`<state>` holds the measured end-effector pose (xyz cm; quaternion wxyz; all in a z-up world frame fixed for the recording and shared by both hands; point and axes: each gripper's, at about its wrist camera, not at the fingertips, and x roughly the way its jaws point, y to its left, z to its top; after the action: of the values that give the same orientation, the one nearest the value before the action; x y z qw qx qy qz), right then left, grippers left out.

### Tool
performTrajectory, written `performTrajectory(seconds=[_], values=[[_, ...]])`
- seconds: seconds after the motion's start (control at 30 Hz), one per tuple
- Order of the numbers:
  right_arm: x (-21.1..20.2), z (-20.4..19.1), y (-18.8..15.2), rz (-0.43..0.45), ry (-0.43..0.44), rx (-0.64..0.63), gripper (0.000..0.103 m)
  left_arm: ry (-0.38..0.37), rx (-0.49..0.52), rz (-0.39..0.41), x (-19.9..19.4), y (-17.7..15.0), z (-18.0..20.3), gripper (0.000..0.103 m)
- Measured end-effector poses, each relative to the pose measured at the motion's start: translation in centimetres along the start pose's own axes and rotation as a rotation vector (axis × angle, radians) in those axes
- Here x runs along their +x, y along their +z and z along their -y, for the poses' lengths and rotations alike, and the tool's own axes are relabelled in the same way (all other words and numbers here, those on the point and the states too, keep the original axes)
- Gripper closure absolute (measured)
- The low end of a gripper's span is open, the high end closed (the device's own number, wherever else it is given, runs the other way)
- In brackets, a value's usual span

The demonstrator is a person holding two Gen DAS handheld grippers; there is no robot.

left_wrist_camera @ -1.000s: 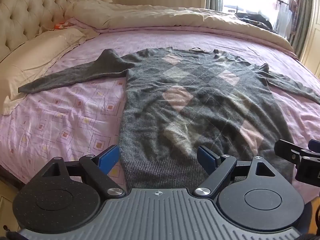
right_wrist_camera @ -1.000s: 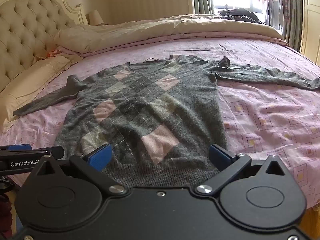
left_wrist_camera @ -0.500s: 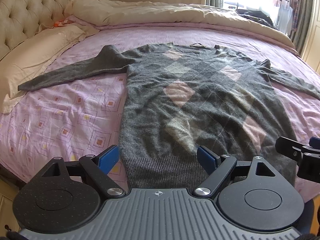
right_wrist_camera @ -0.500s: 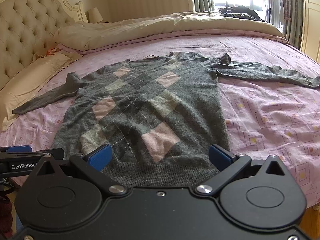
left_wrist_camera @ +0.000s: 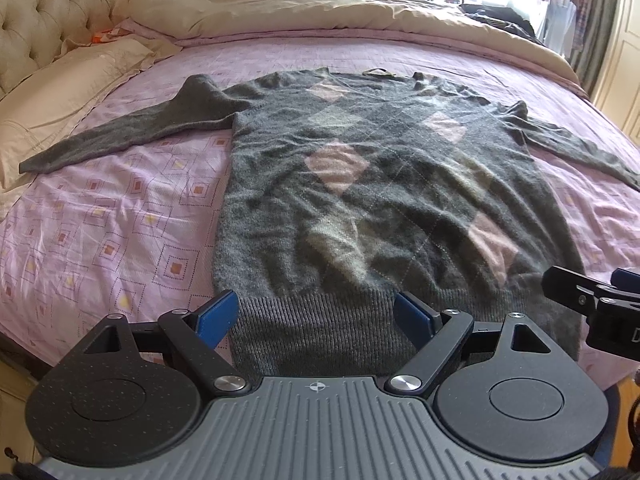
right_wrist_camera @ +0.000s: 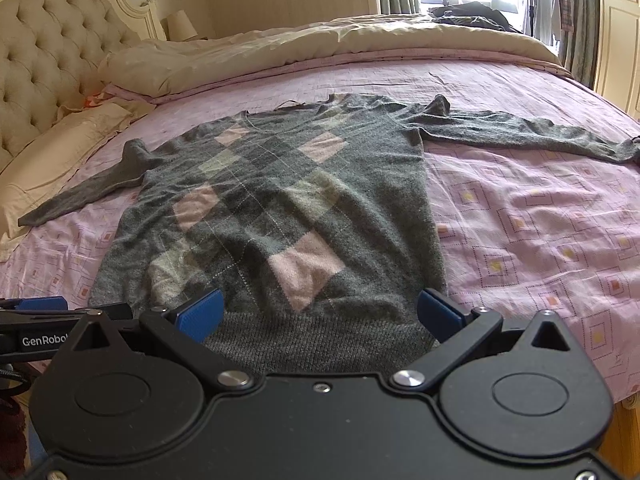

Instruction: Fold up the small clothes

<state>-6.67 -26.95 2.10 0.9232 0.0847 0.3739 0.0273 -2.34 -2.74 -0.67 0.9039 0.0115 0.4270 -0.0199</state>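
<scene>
A grey argyle sweater with pink diamonds lies flat on the pink patterned bedsheet, sleeves spread left and right, ribbed hem nearest me. My left gripper hovers open over the hem's left part, nothing between its blue pads. In the right wrist view the same sweater lies spread, and my right gripper stands open above the hem's right part, holding nothing. The right gripper's fingers show at the left view's right edge; the left gripper's fingers show at the right view's left edge.
A tufted cream headboard and pillows sit on the left. A beige duvet is piled along the far side with dark clothes on it. Curtains and a wardrobe door stand at the right. The bed's near edge runs below the hem.
The left gripper has moved forward and tipped down toward the sweater, so the hem now lies between its fingers. The right gripper has hardly shifted. Both stay open.
</scene>
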Motion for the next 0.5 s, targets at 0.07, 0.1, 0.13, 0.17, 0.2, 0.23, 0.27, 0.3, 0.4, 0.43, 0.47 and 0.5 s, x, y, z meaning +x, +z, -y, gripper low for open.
performTrajectory(seconds=[0.07,0.1,0.13,0.17,0.2,0.23,0.27,0.3,0.4,0.43,0.47,0.5], values=[[0.0,0.1,-0.1,-0.004,-0.002,0.005,0.001,-0.003,0.003,-0.005,0.1,-0.2,0.0,0.018],[0.0,0.2,-0.1,-0.005,-0.002,0.008,0.001,-0.003,0.003,-0.008,0.2,-0.2,0.0,0.018],[0.1,0.3,0.0,-0.007,-0.003,0.011,0.001,-0.004,0.003,-0.012,0.3,-0.3,0.0,0.018],[0.1,0.3,0.0,-0.009,-0.004,0.013,0.001,-0.005,0.002,-0.016,0.4,-0.3,0.0,0.018],[0.2,0.4,0.0,-0.01,-0.003,0.015,0.001,-0.005,0.001,-0.018,0.5,-0.3,-0.1,0.018],[0.2,0.4,0.0,-0.012,-0.003,0.017,0.001,-0.005,0.0,-0.019,0.5,-0.3,-0.1,0.018],[0.2,0.5,0.0,-0.014,-0.003,0.019,0.001,-0.004,-0.001,-0.021,0.6,-0.3,-0.1,0.018],[0.3,0.5,0.1,-0.016,-0.002,0.02,0.001,-0.003,0.0,-0.023,0.6,-0.3,-0.2,0.018],[0.5,0.7,0.1,-0.024,0.006,0.027,0.001,-0.006,-0.003,-0.035,1.0,-0.2,-0.4,0.018],[0.7,0.8,0.2,-0.029,0.009,0.032,0.001,-0.009,-0.005,-0.043,1.2,-0.1,-0.5,0.018],[0.9,0.9,0.3,-0.036,0.013,0.038,0.001,-0.011,-0.007,-0.052,1.3,0.0,-0.6,0.018],[1.1,1.1,0.4,-0.044,0.018,0.044,0.001,-0.012,-0.009,-0.061,1.6,0.1,-0.7,0.018]])
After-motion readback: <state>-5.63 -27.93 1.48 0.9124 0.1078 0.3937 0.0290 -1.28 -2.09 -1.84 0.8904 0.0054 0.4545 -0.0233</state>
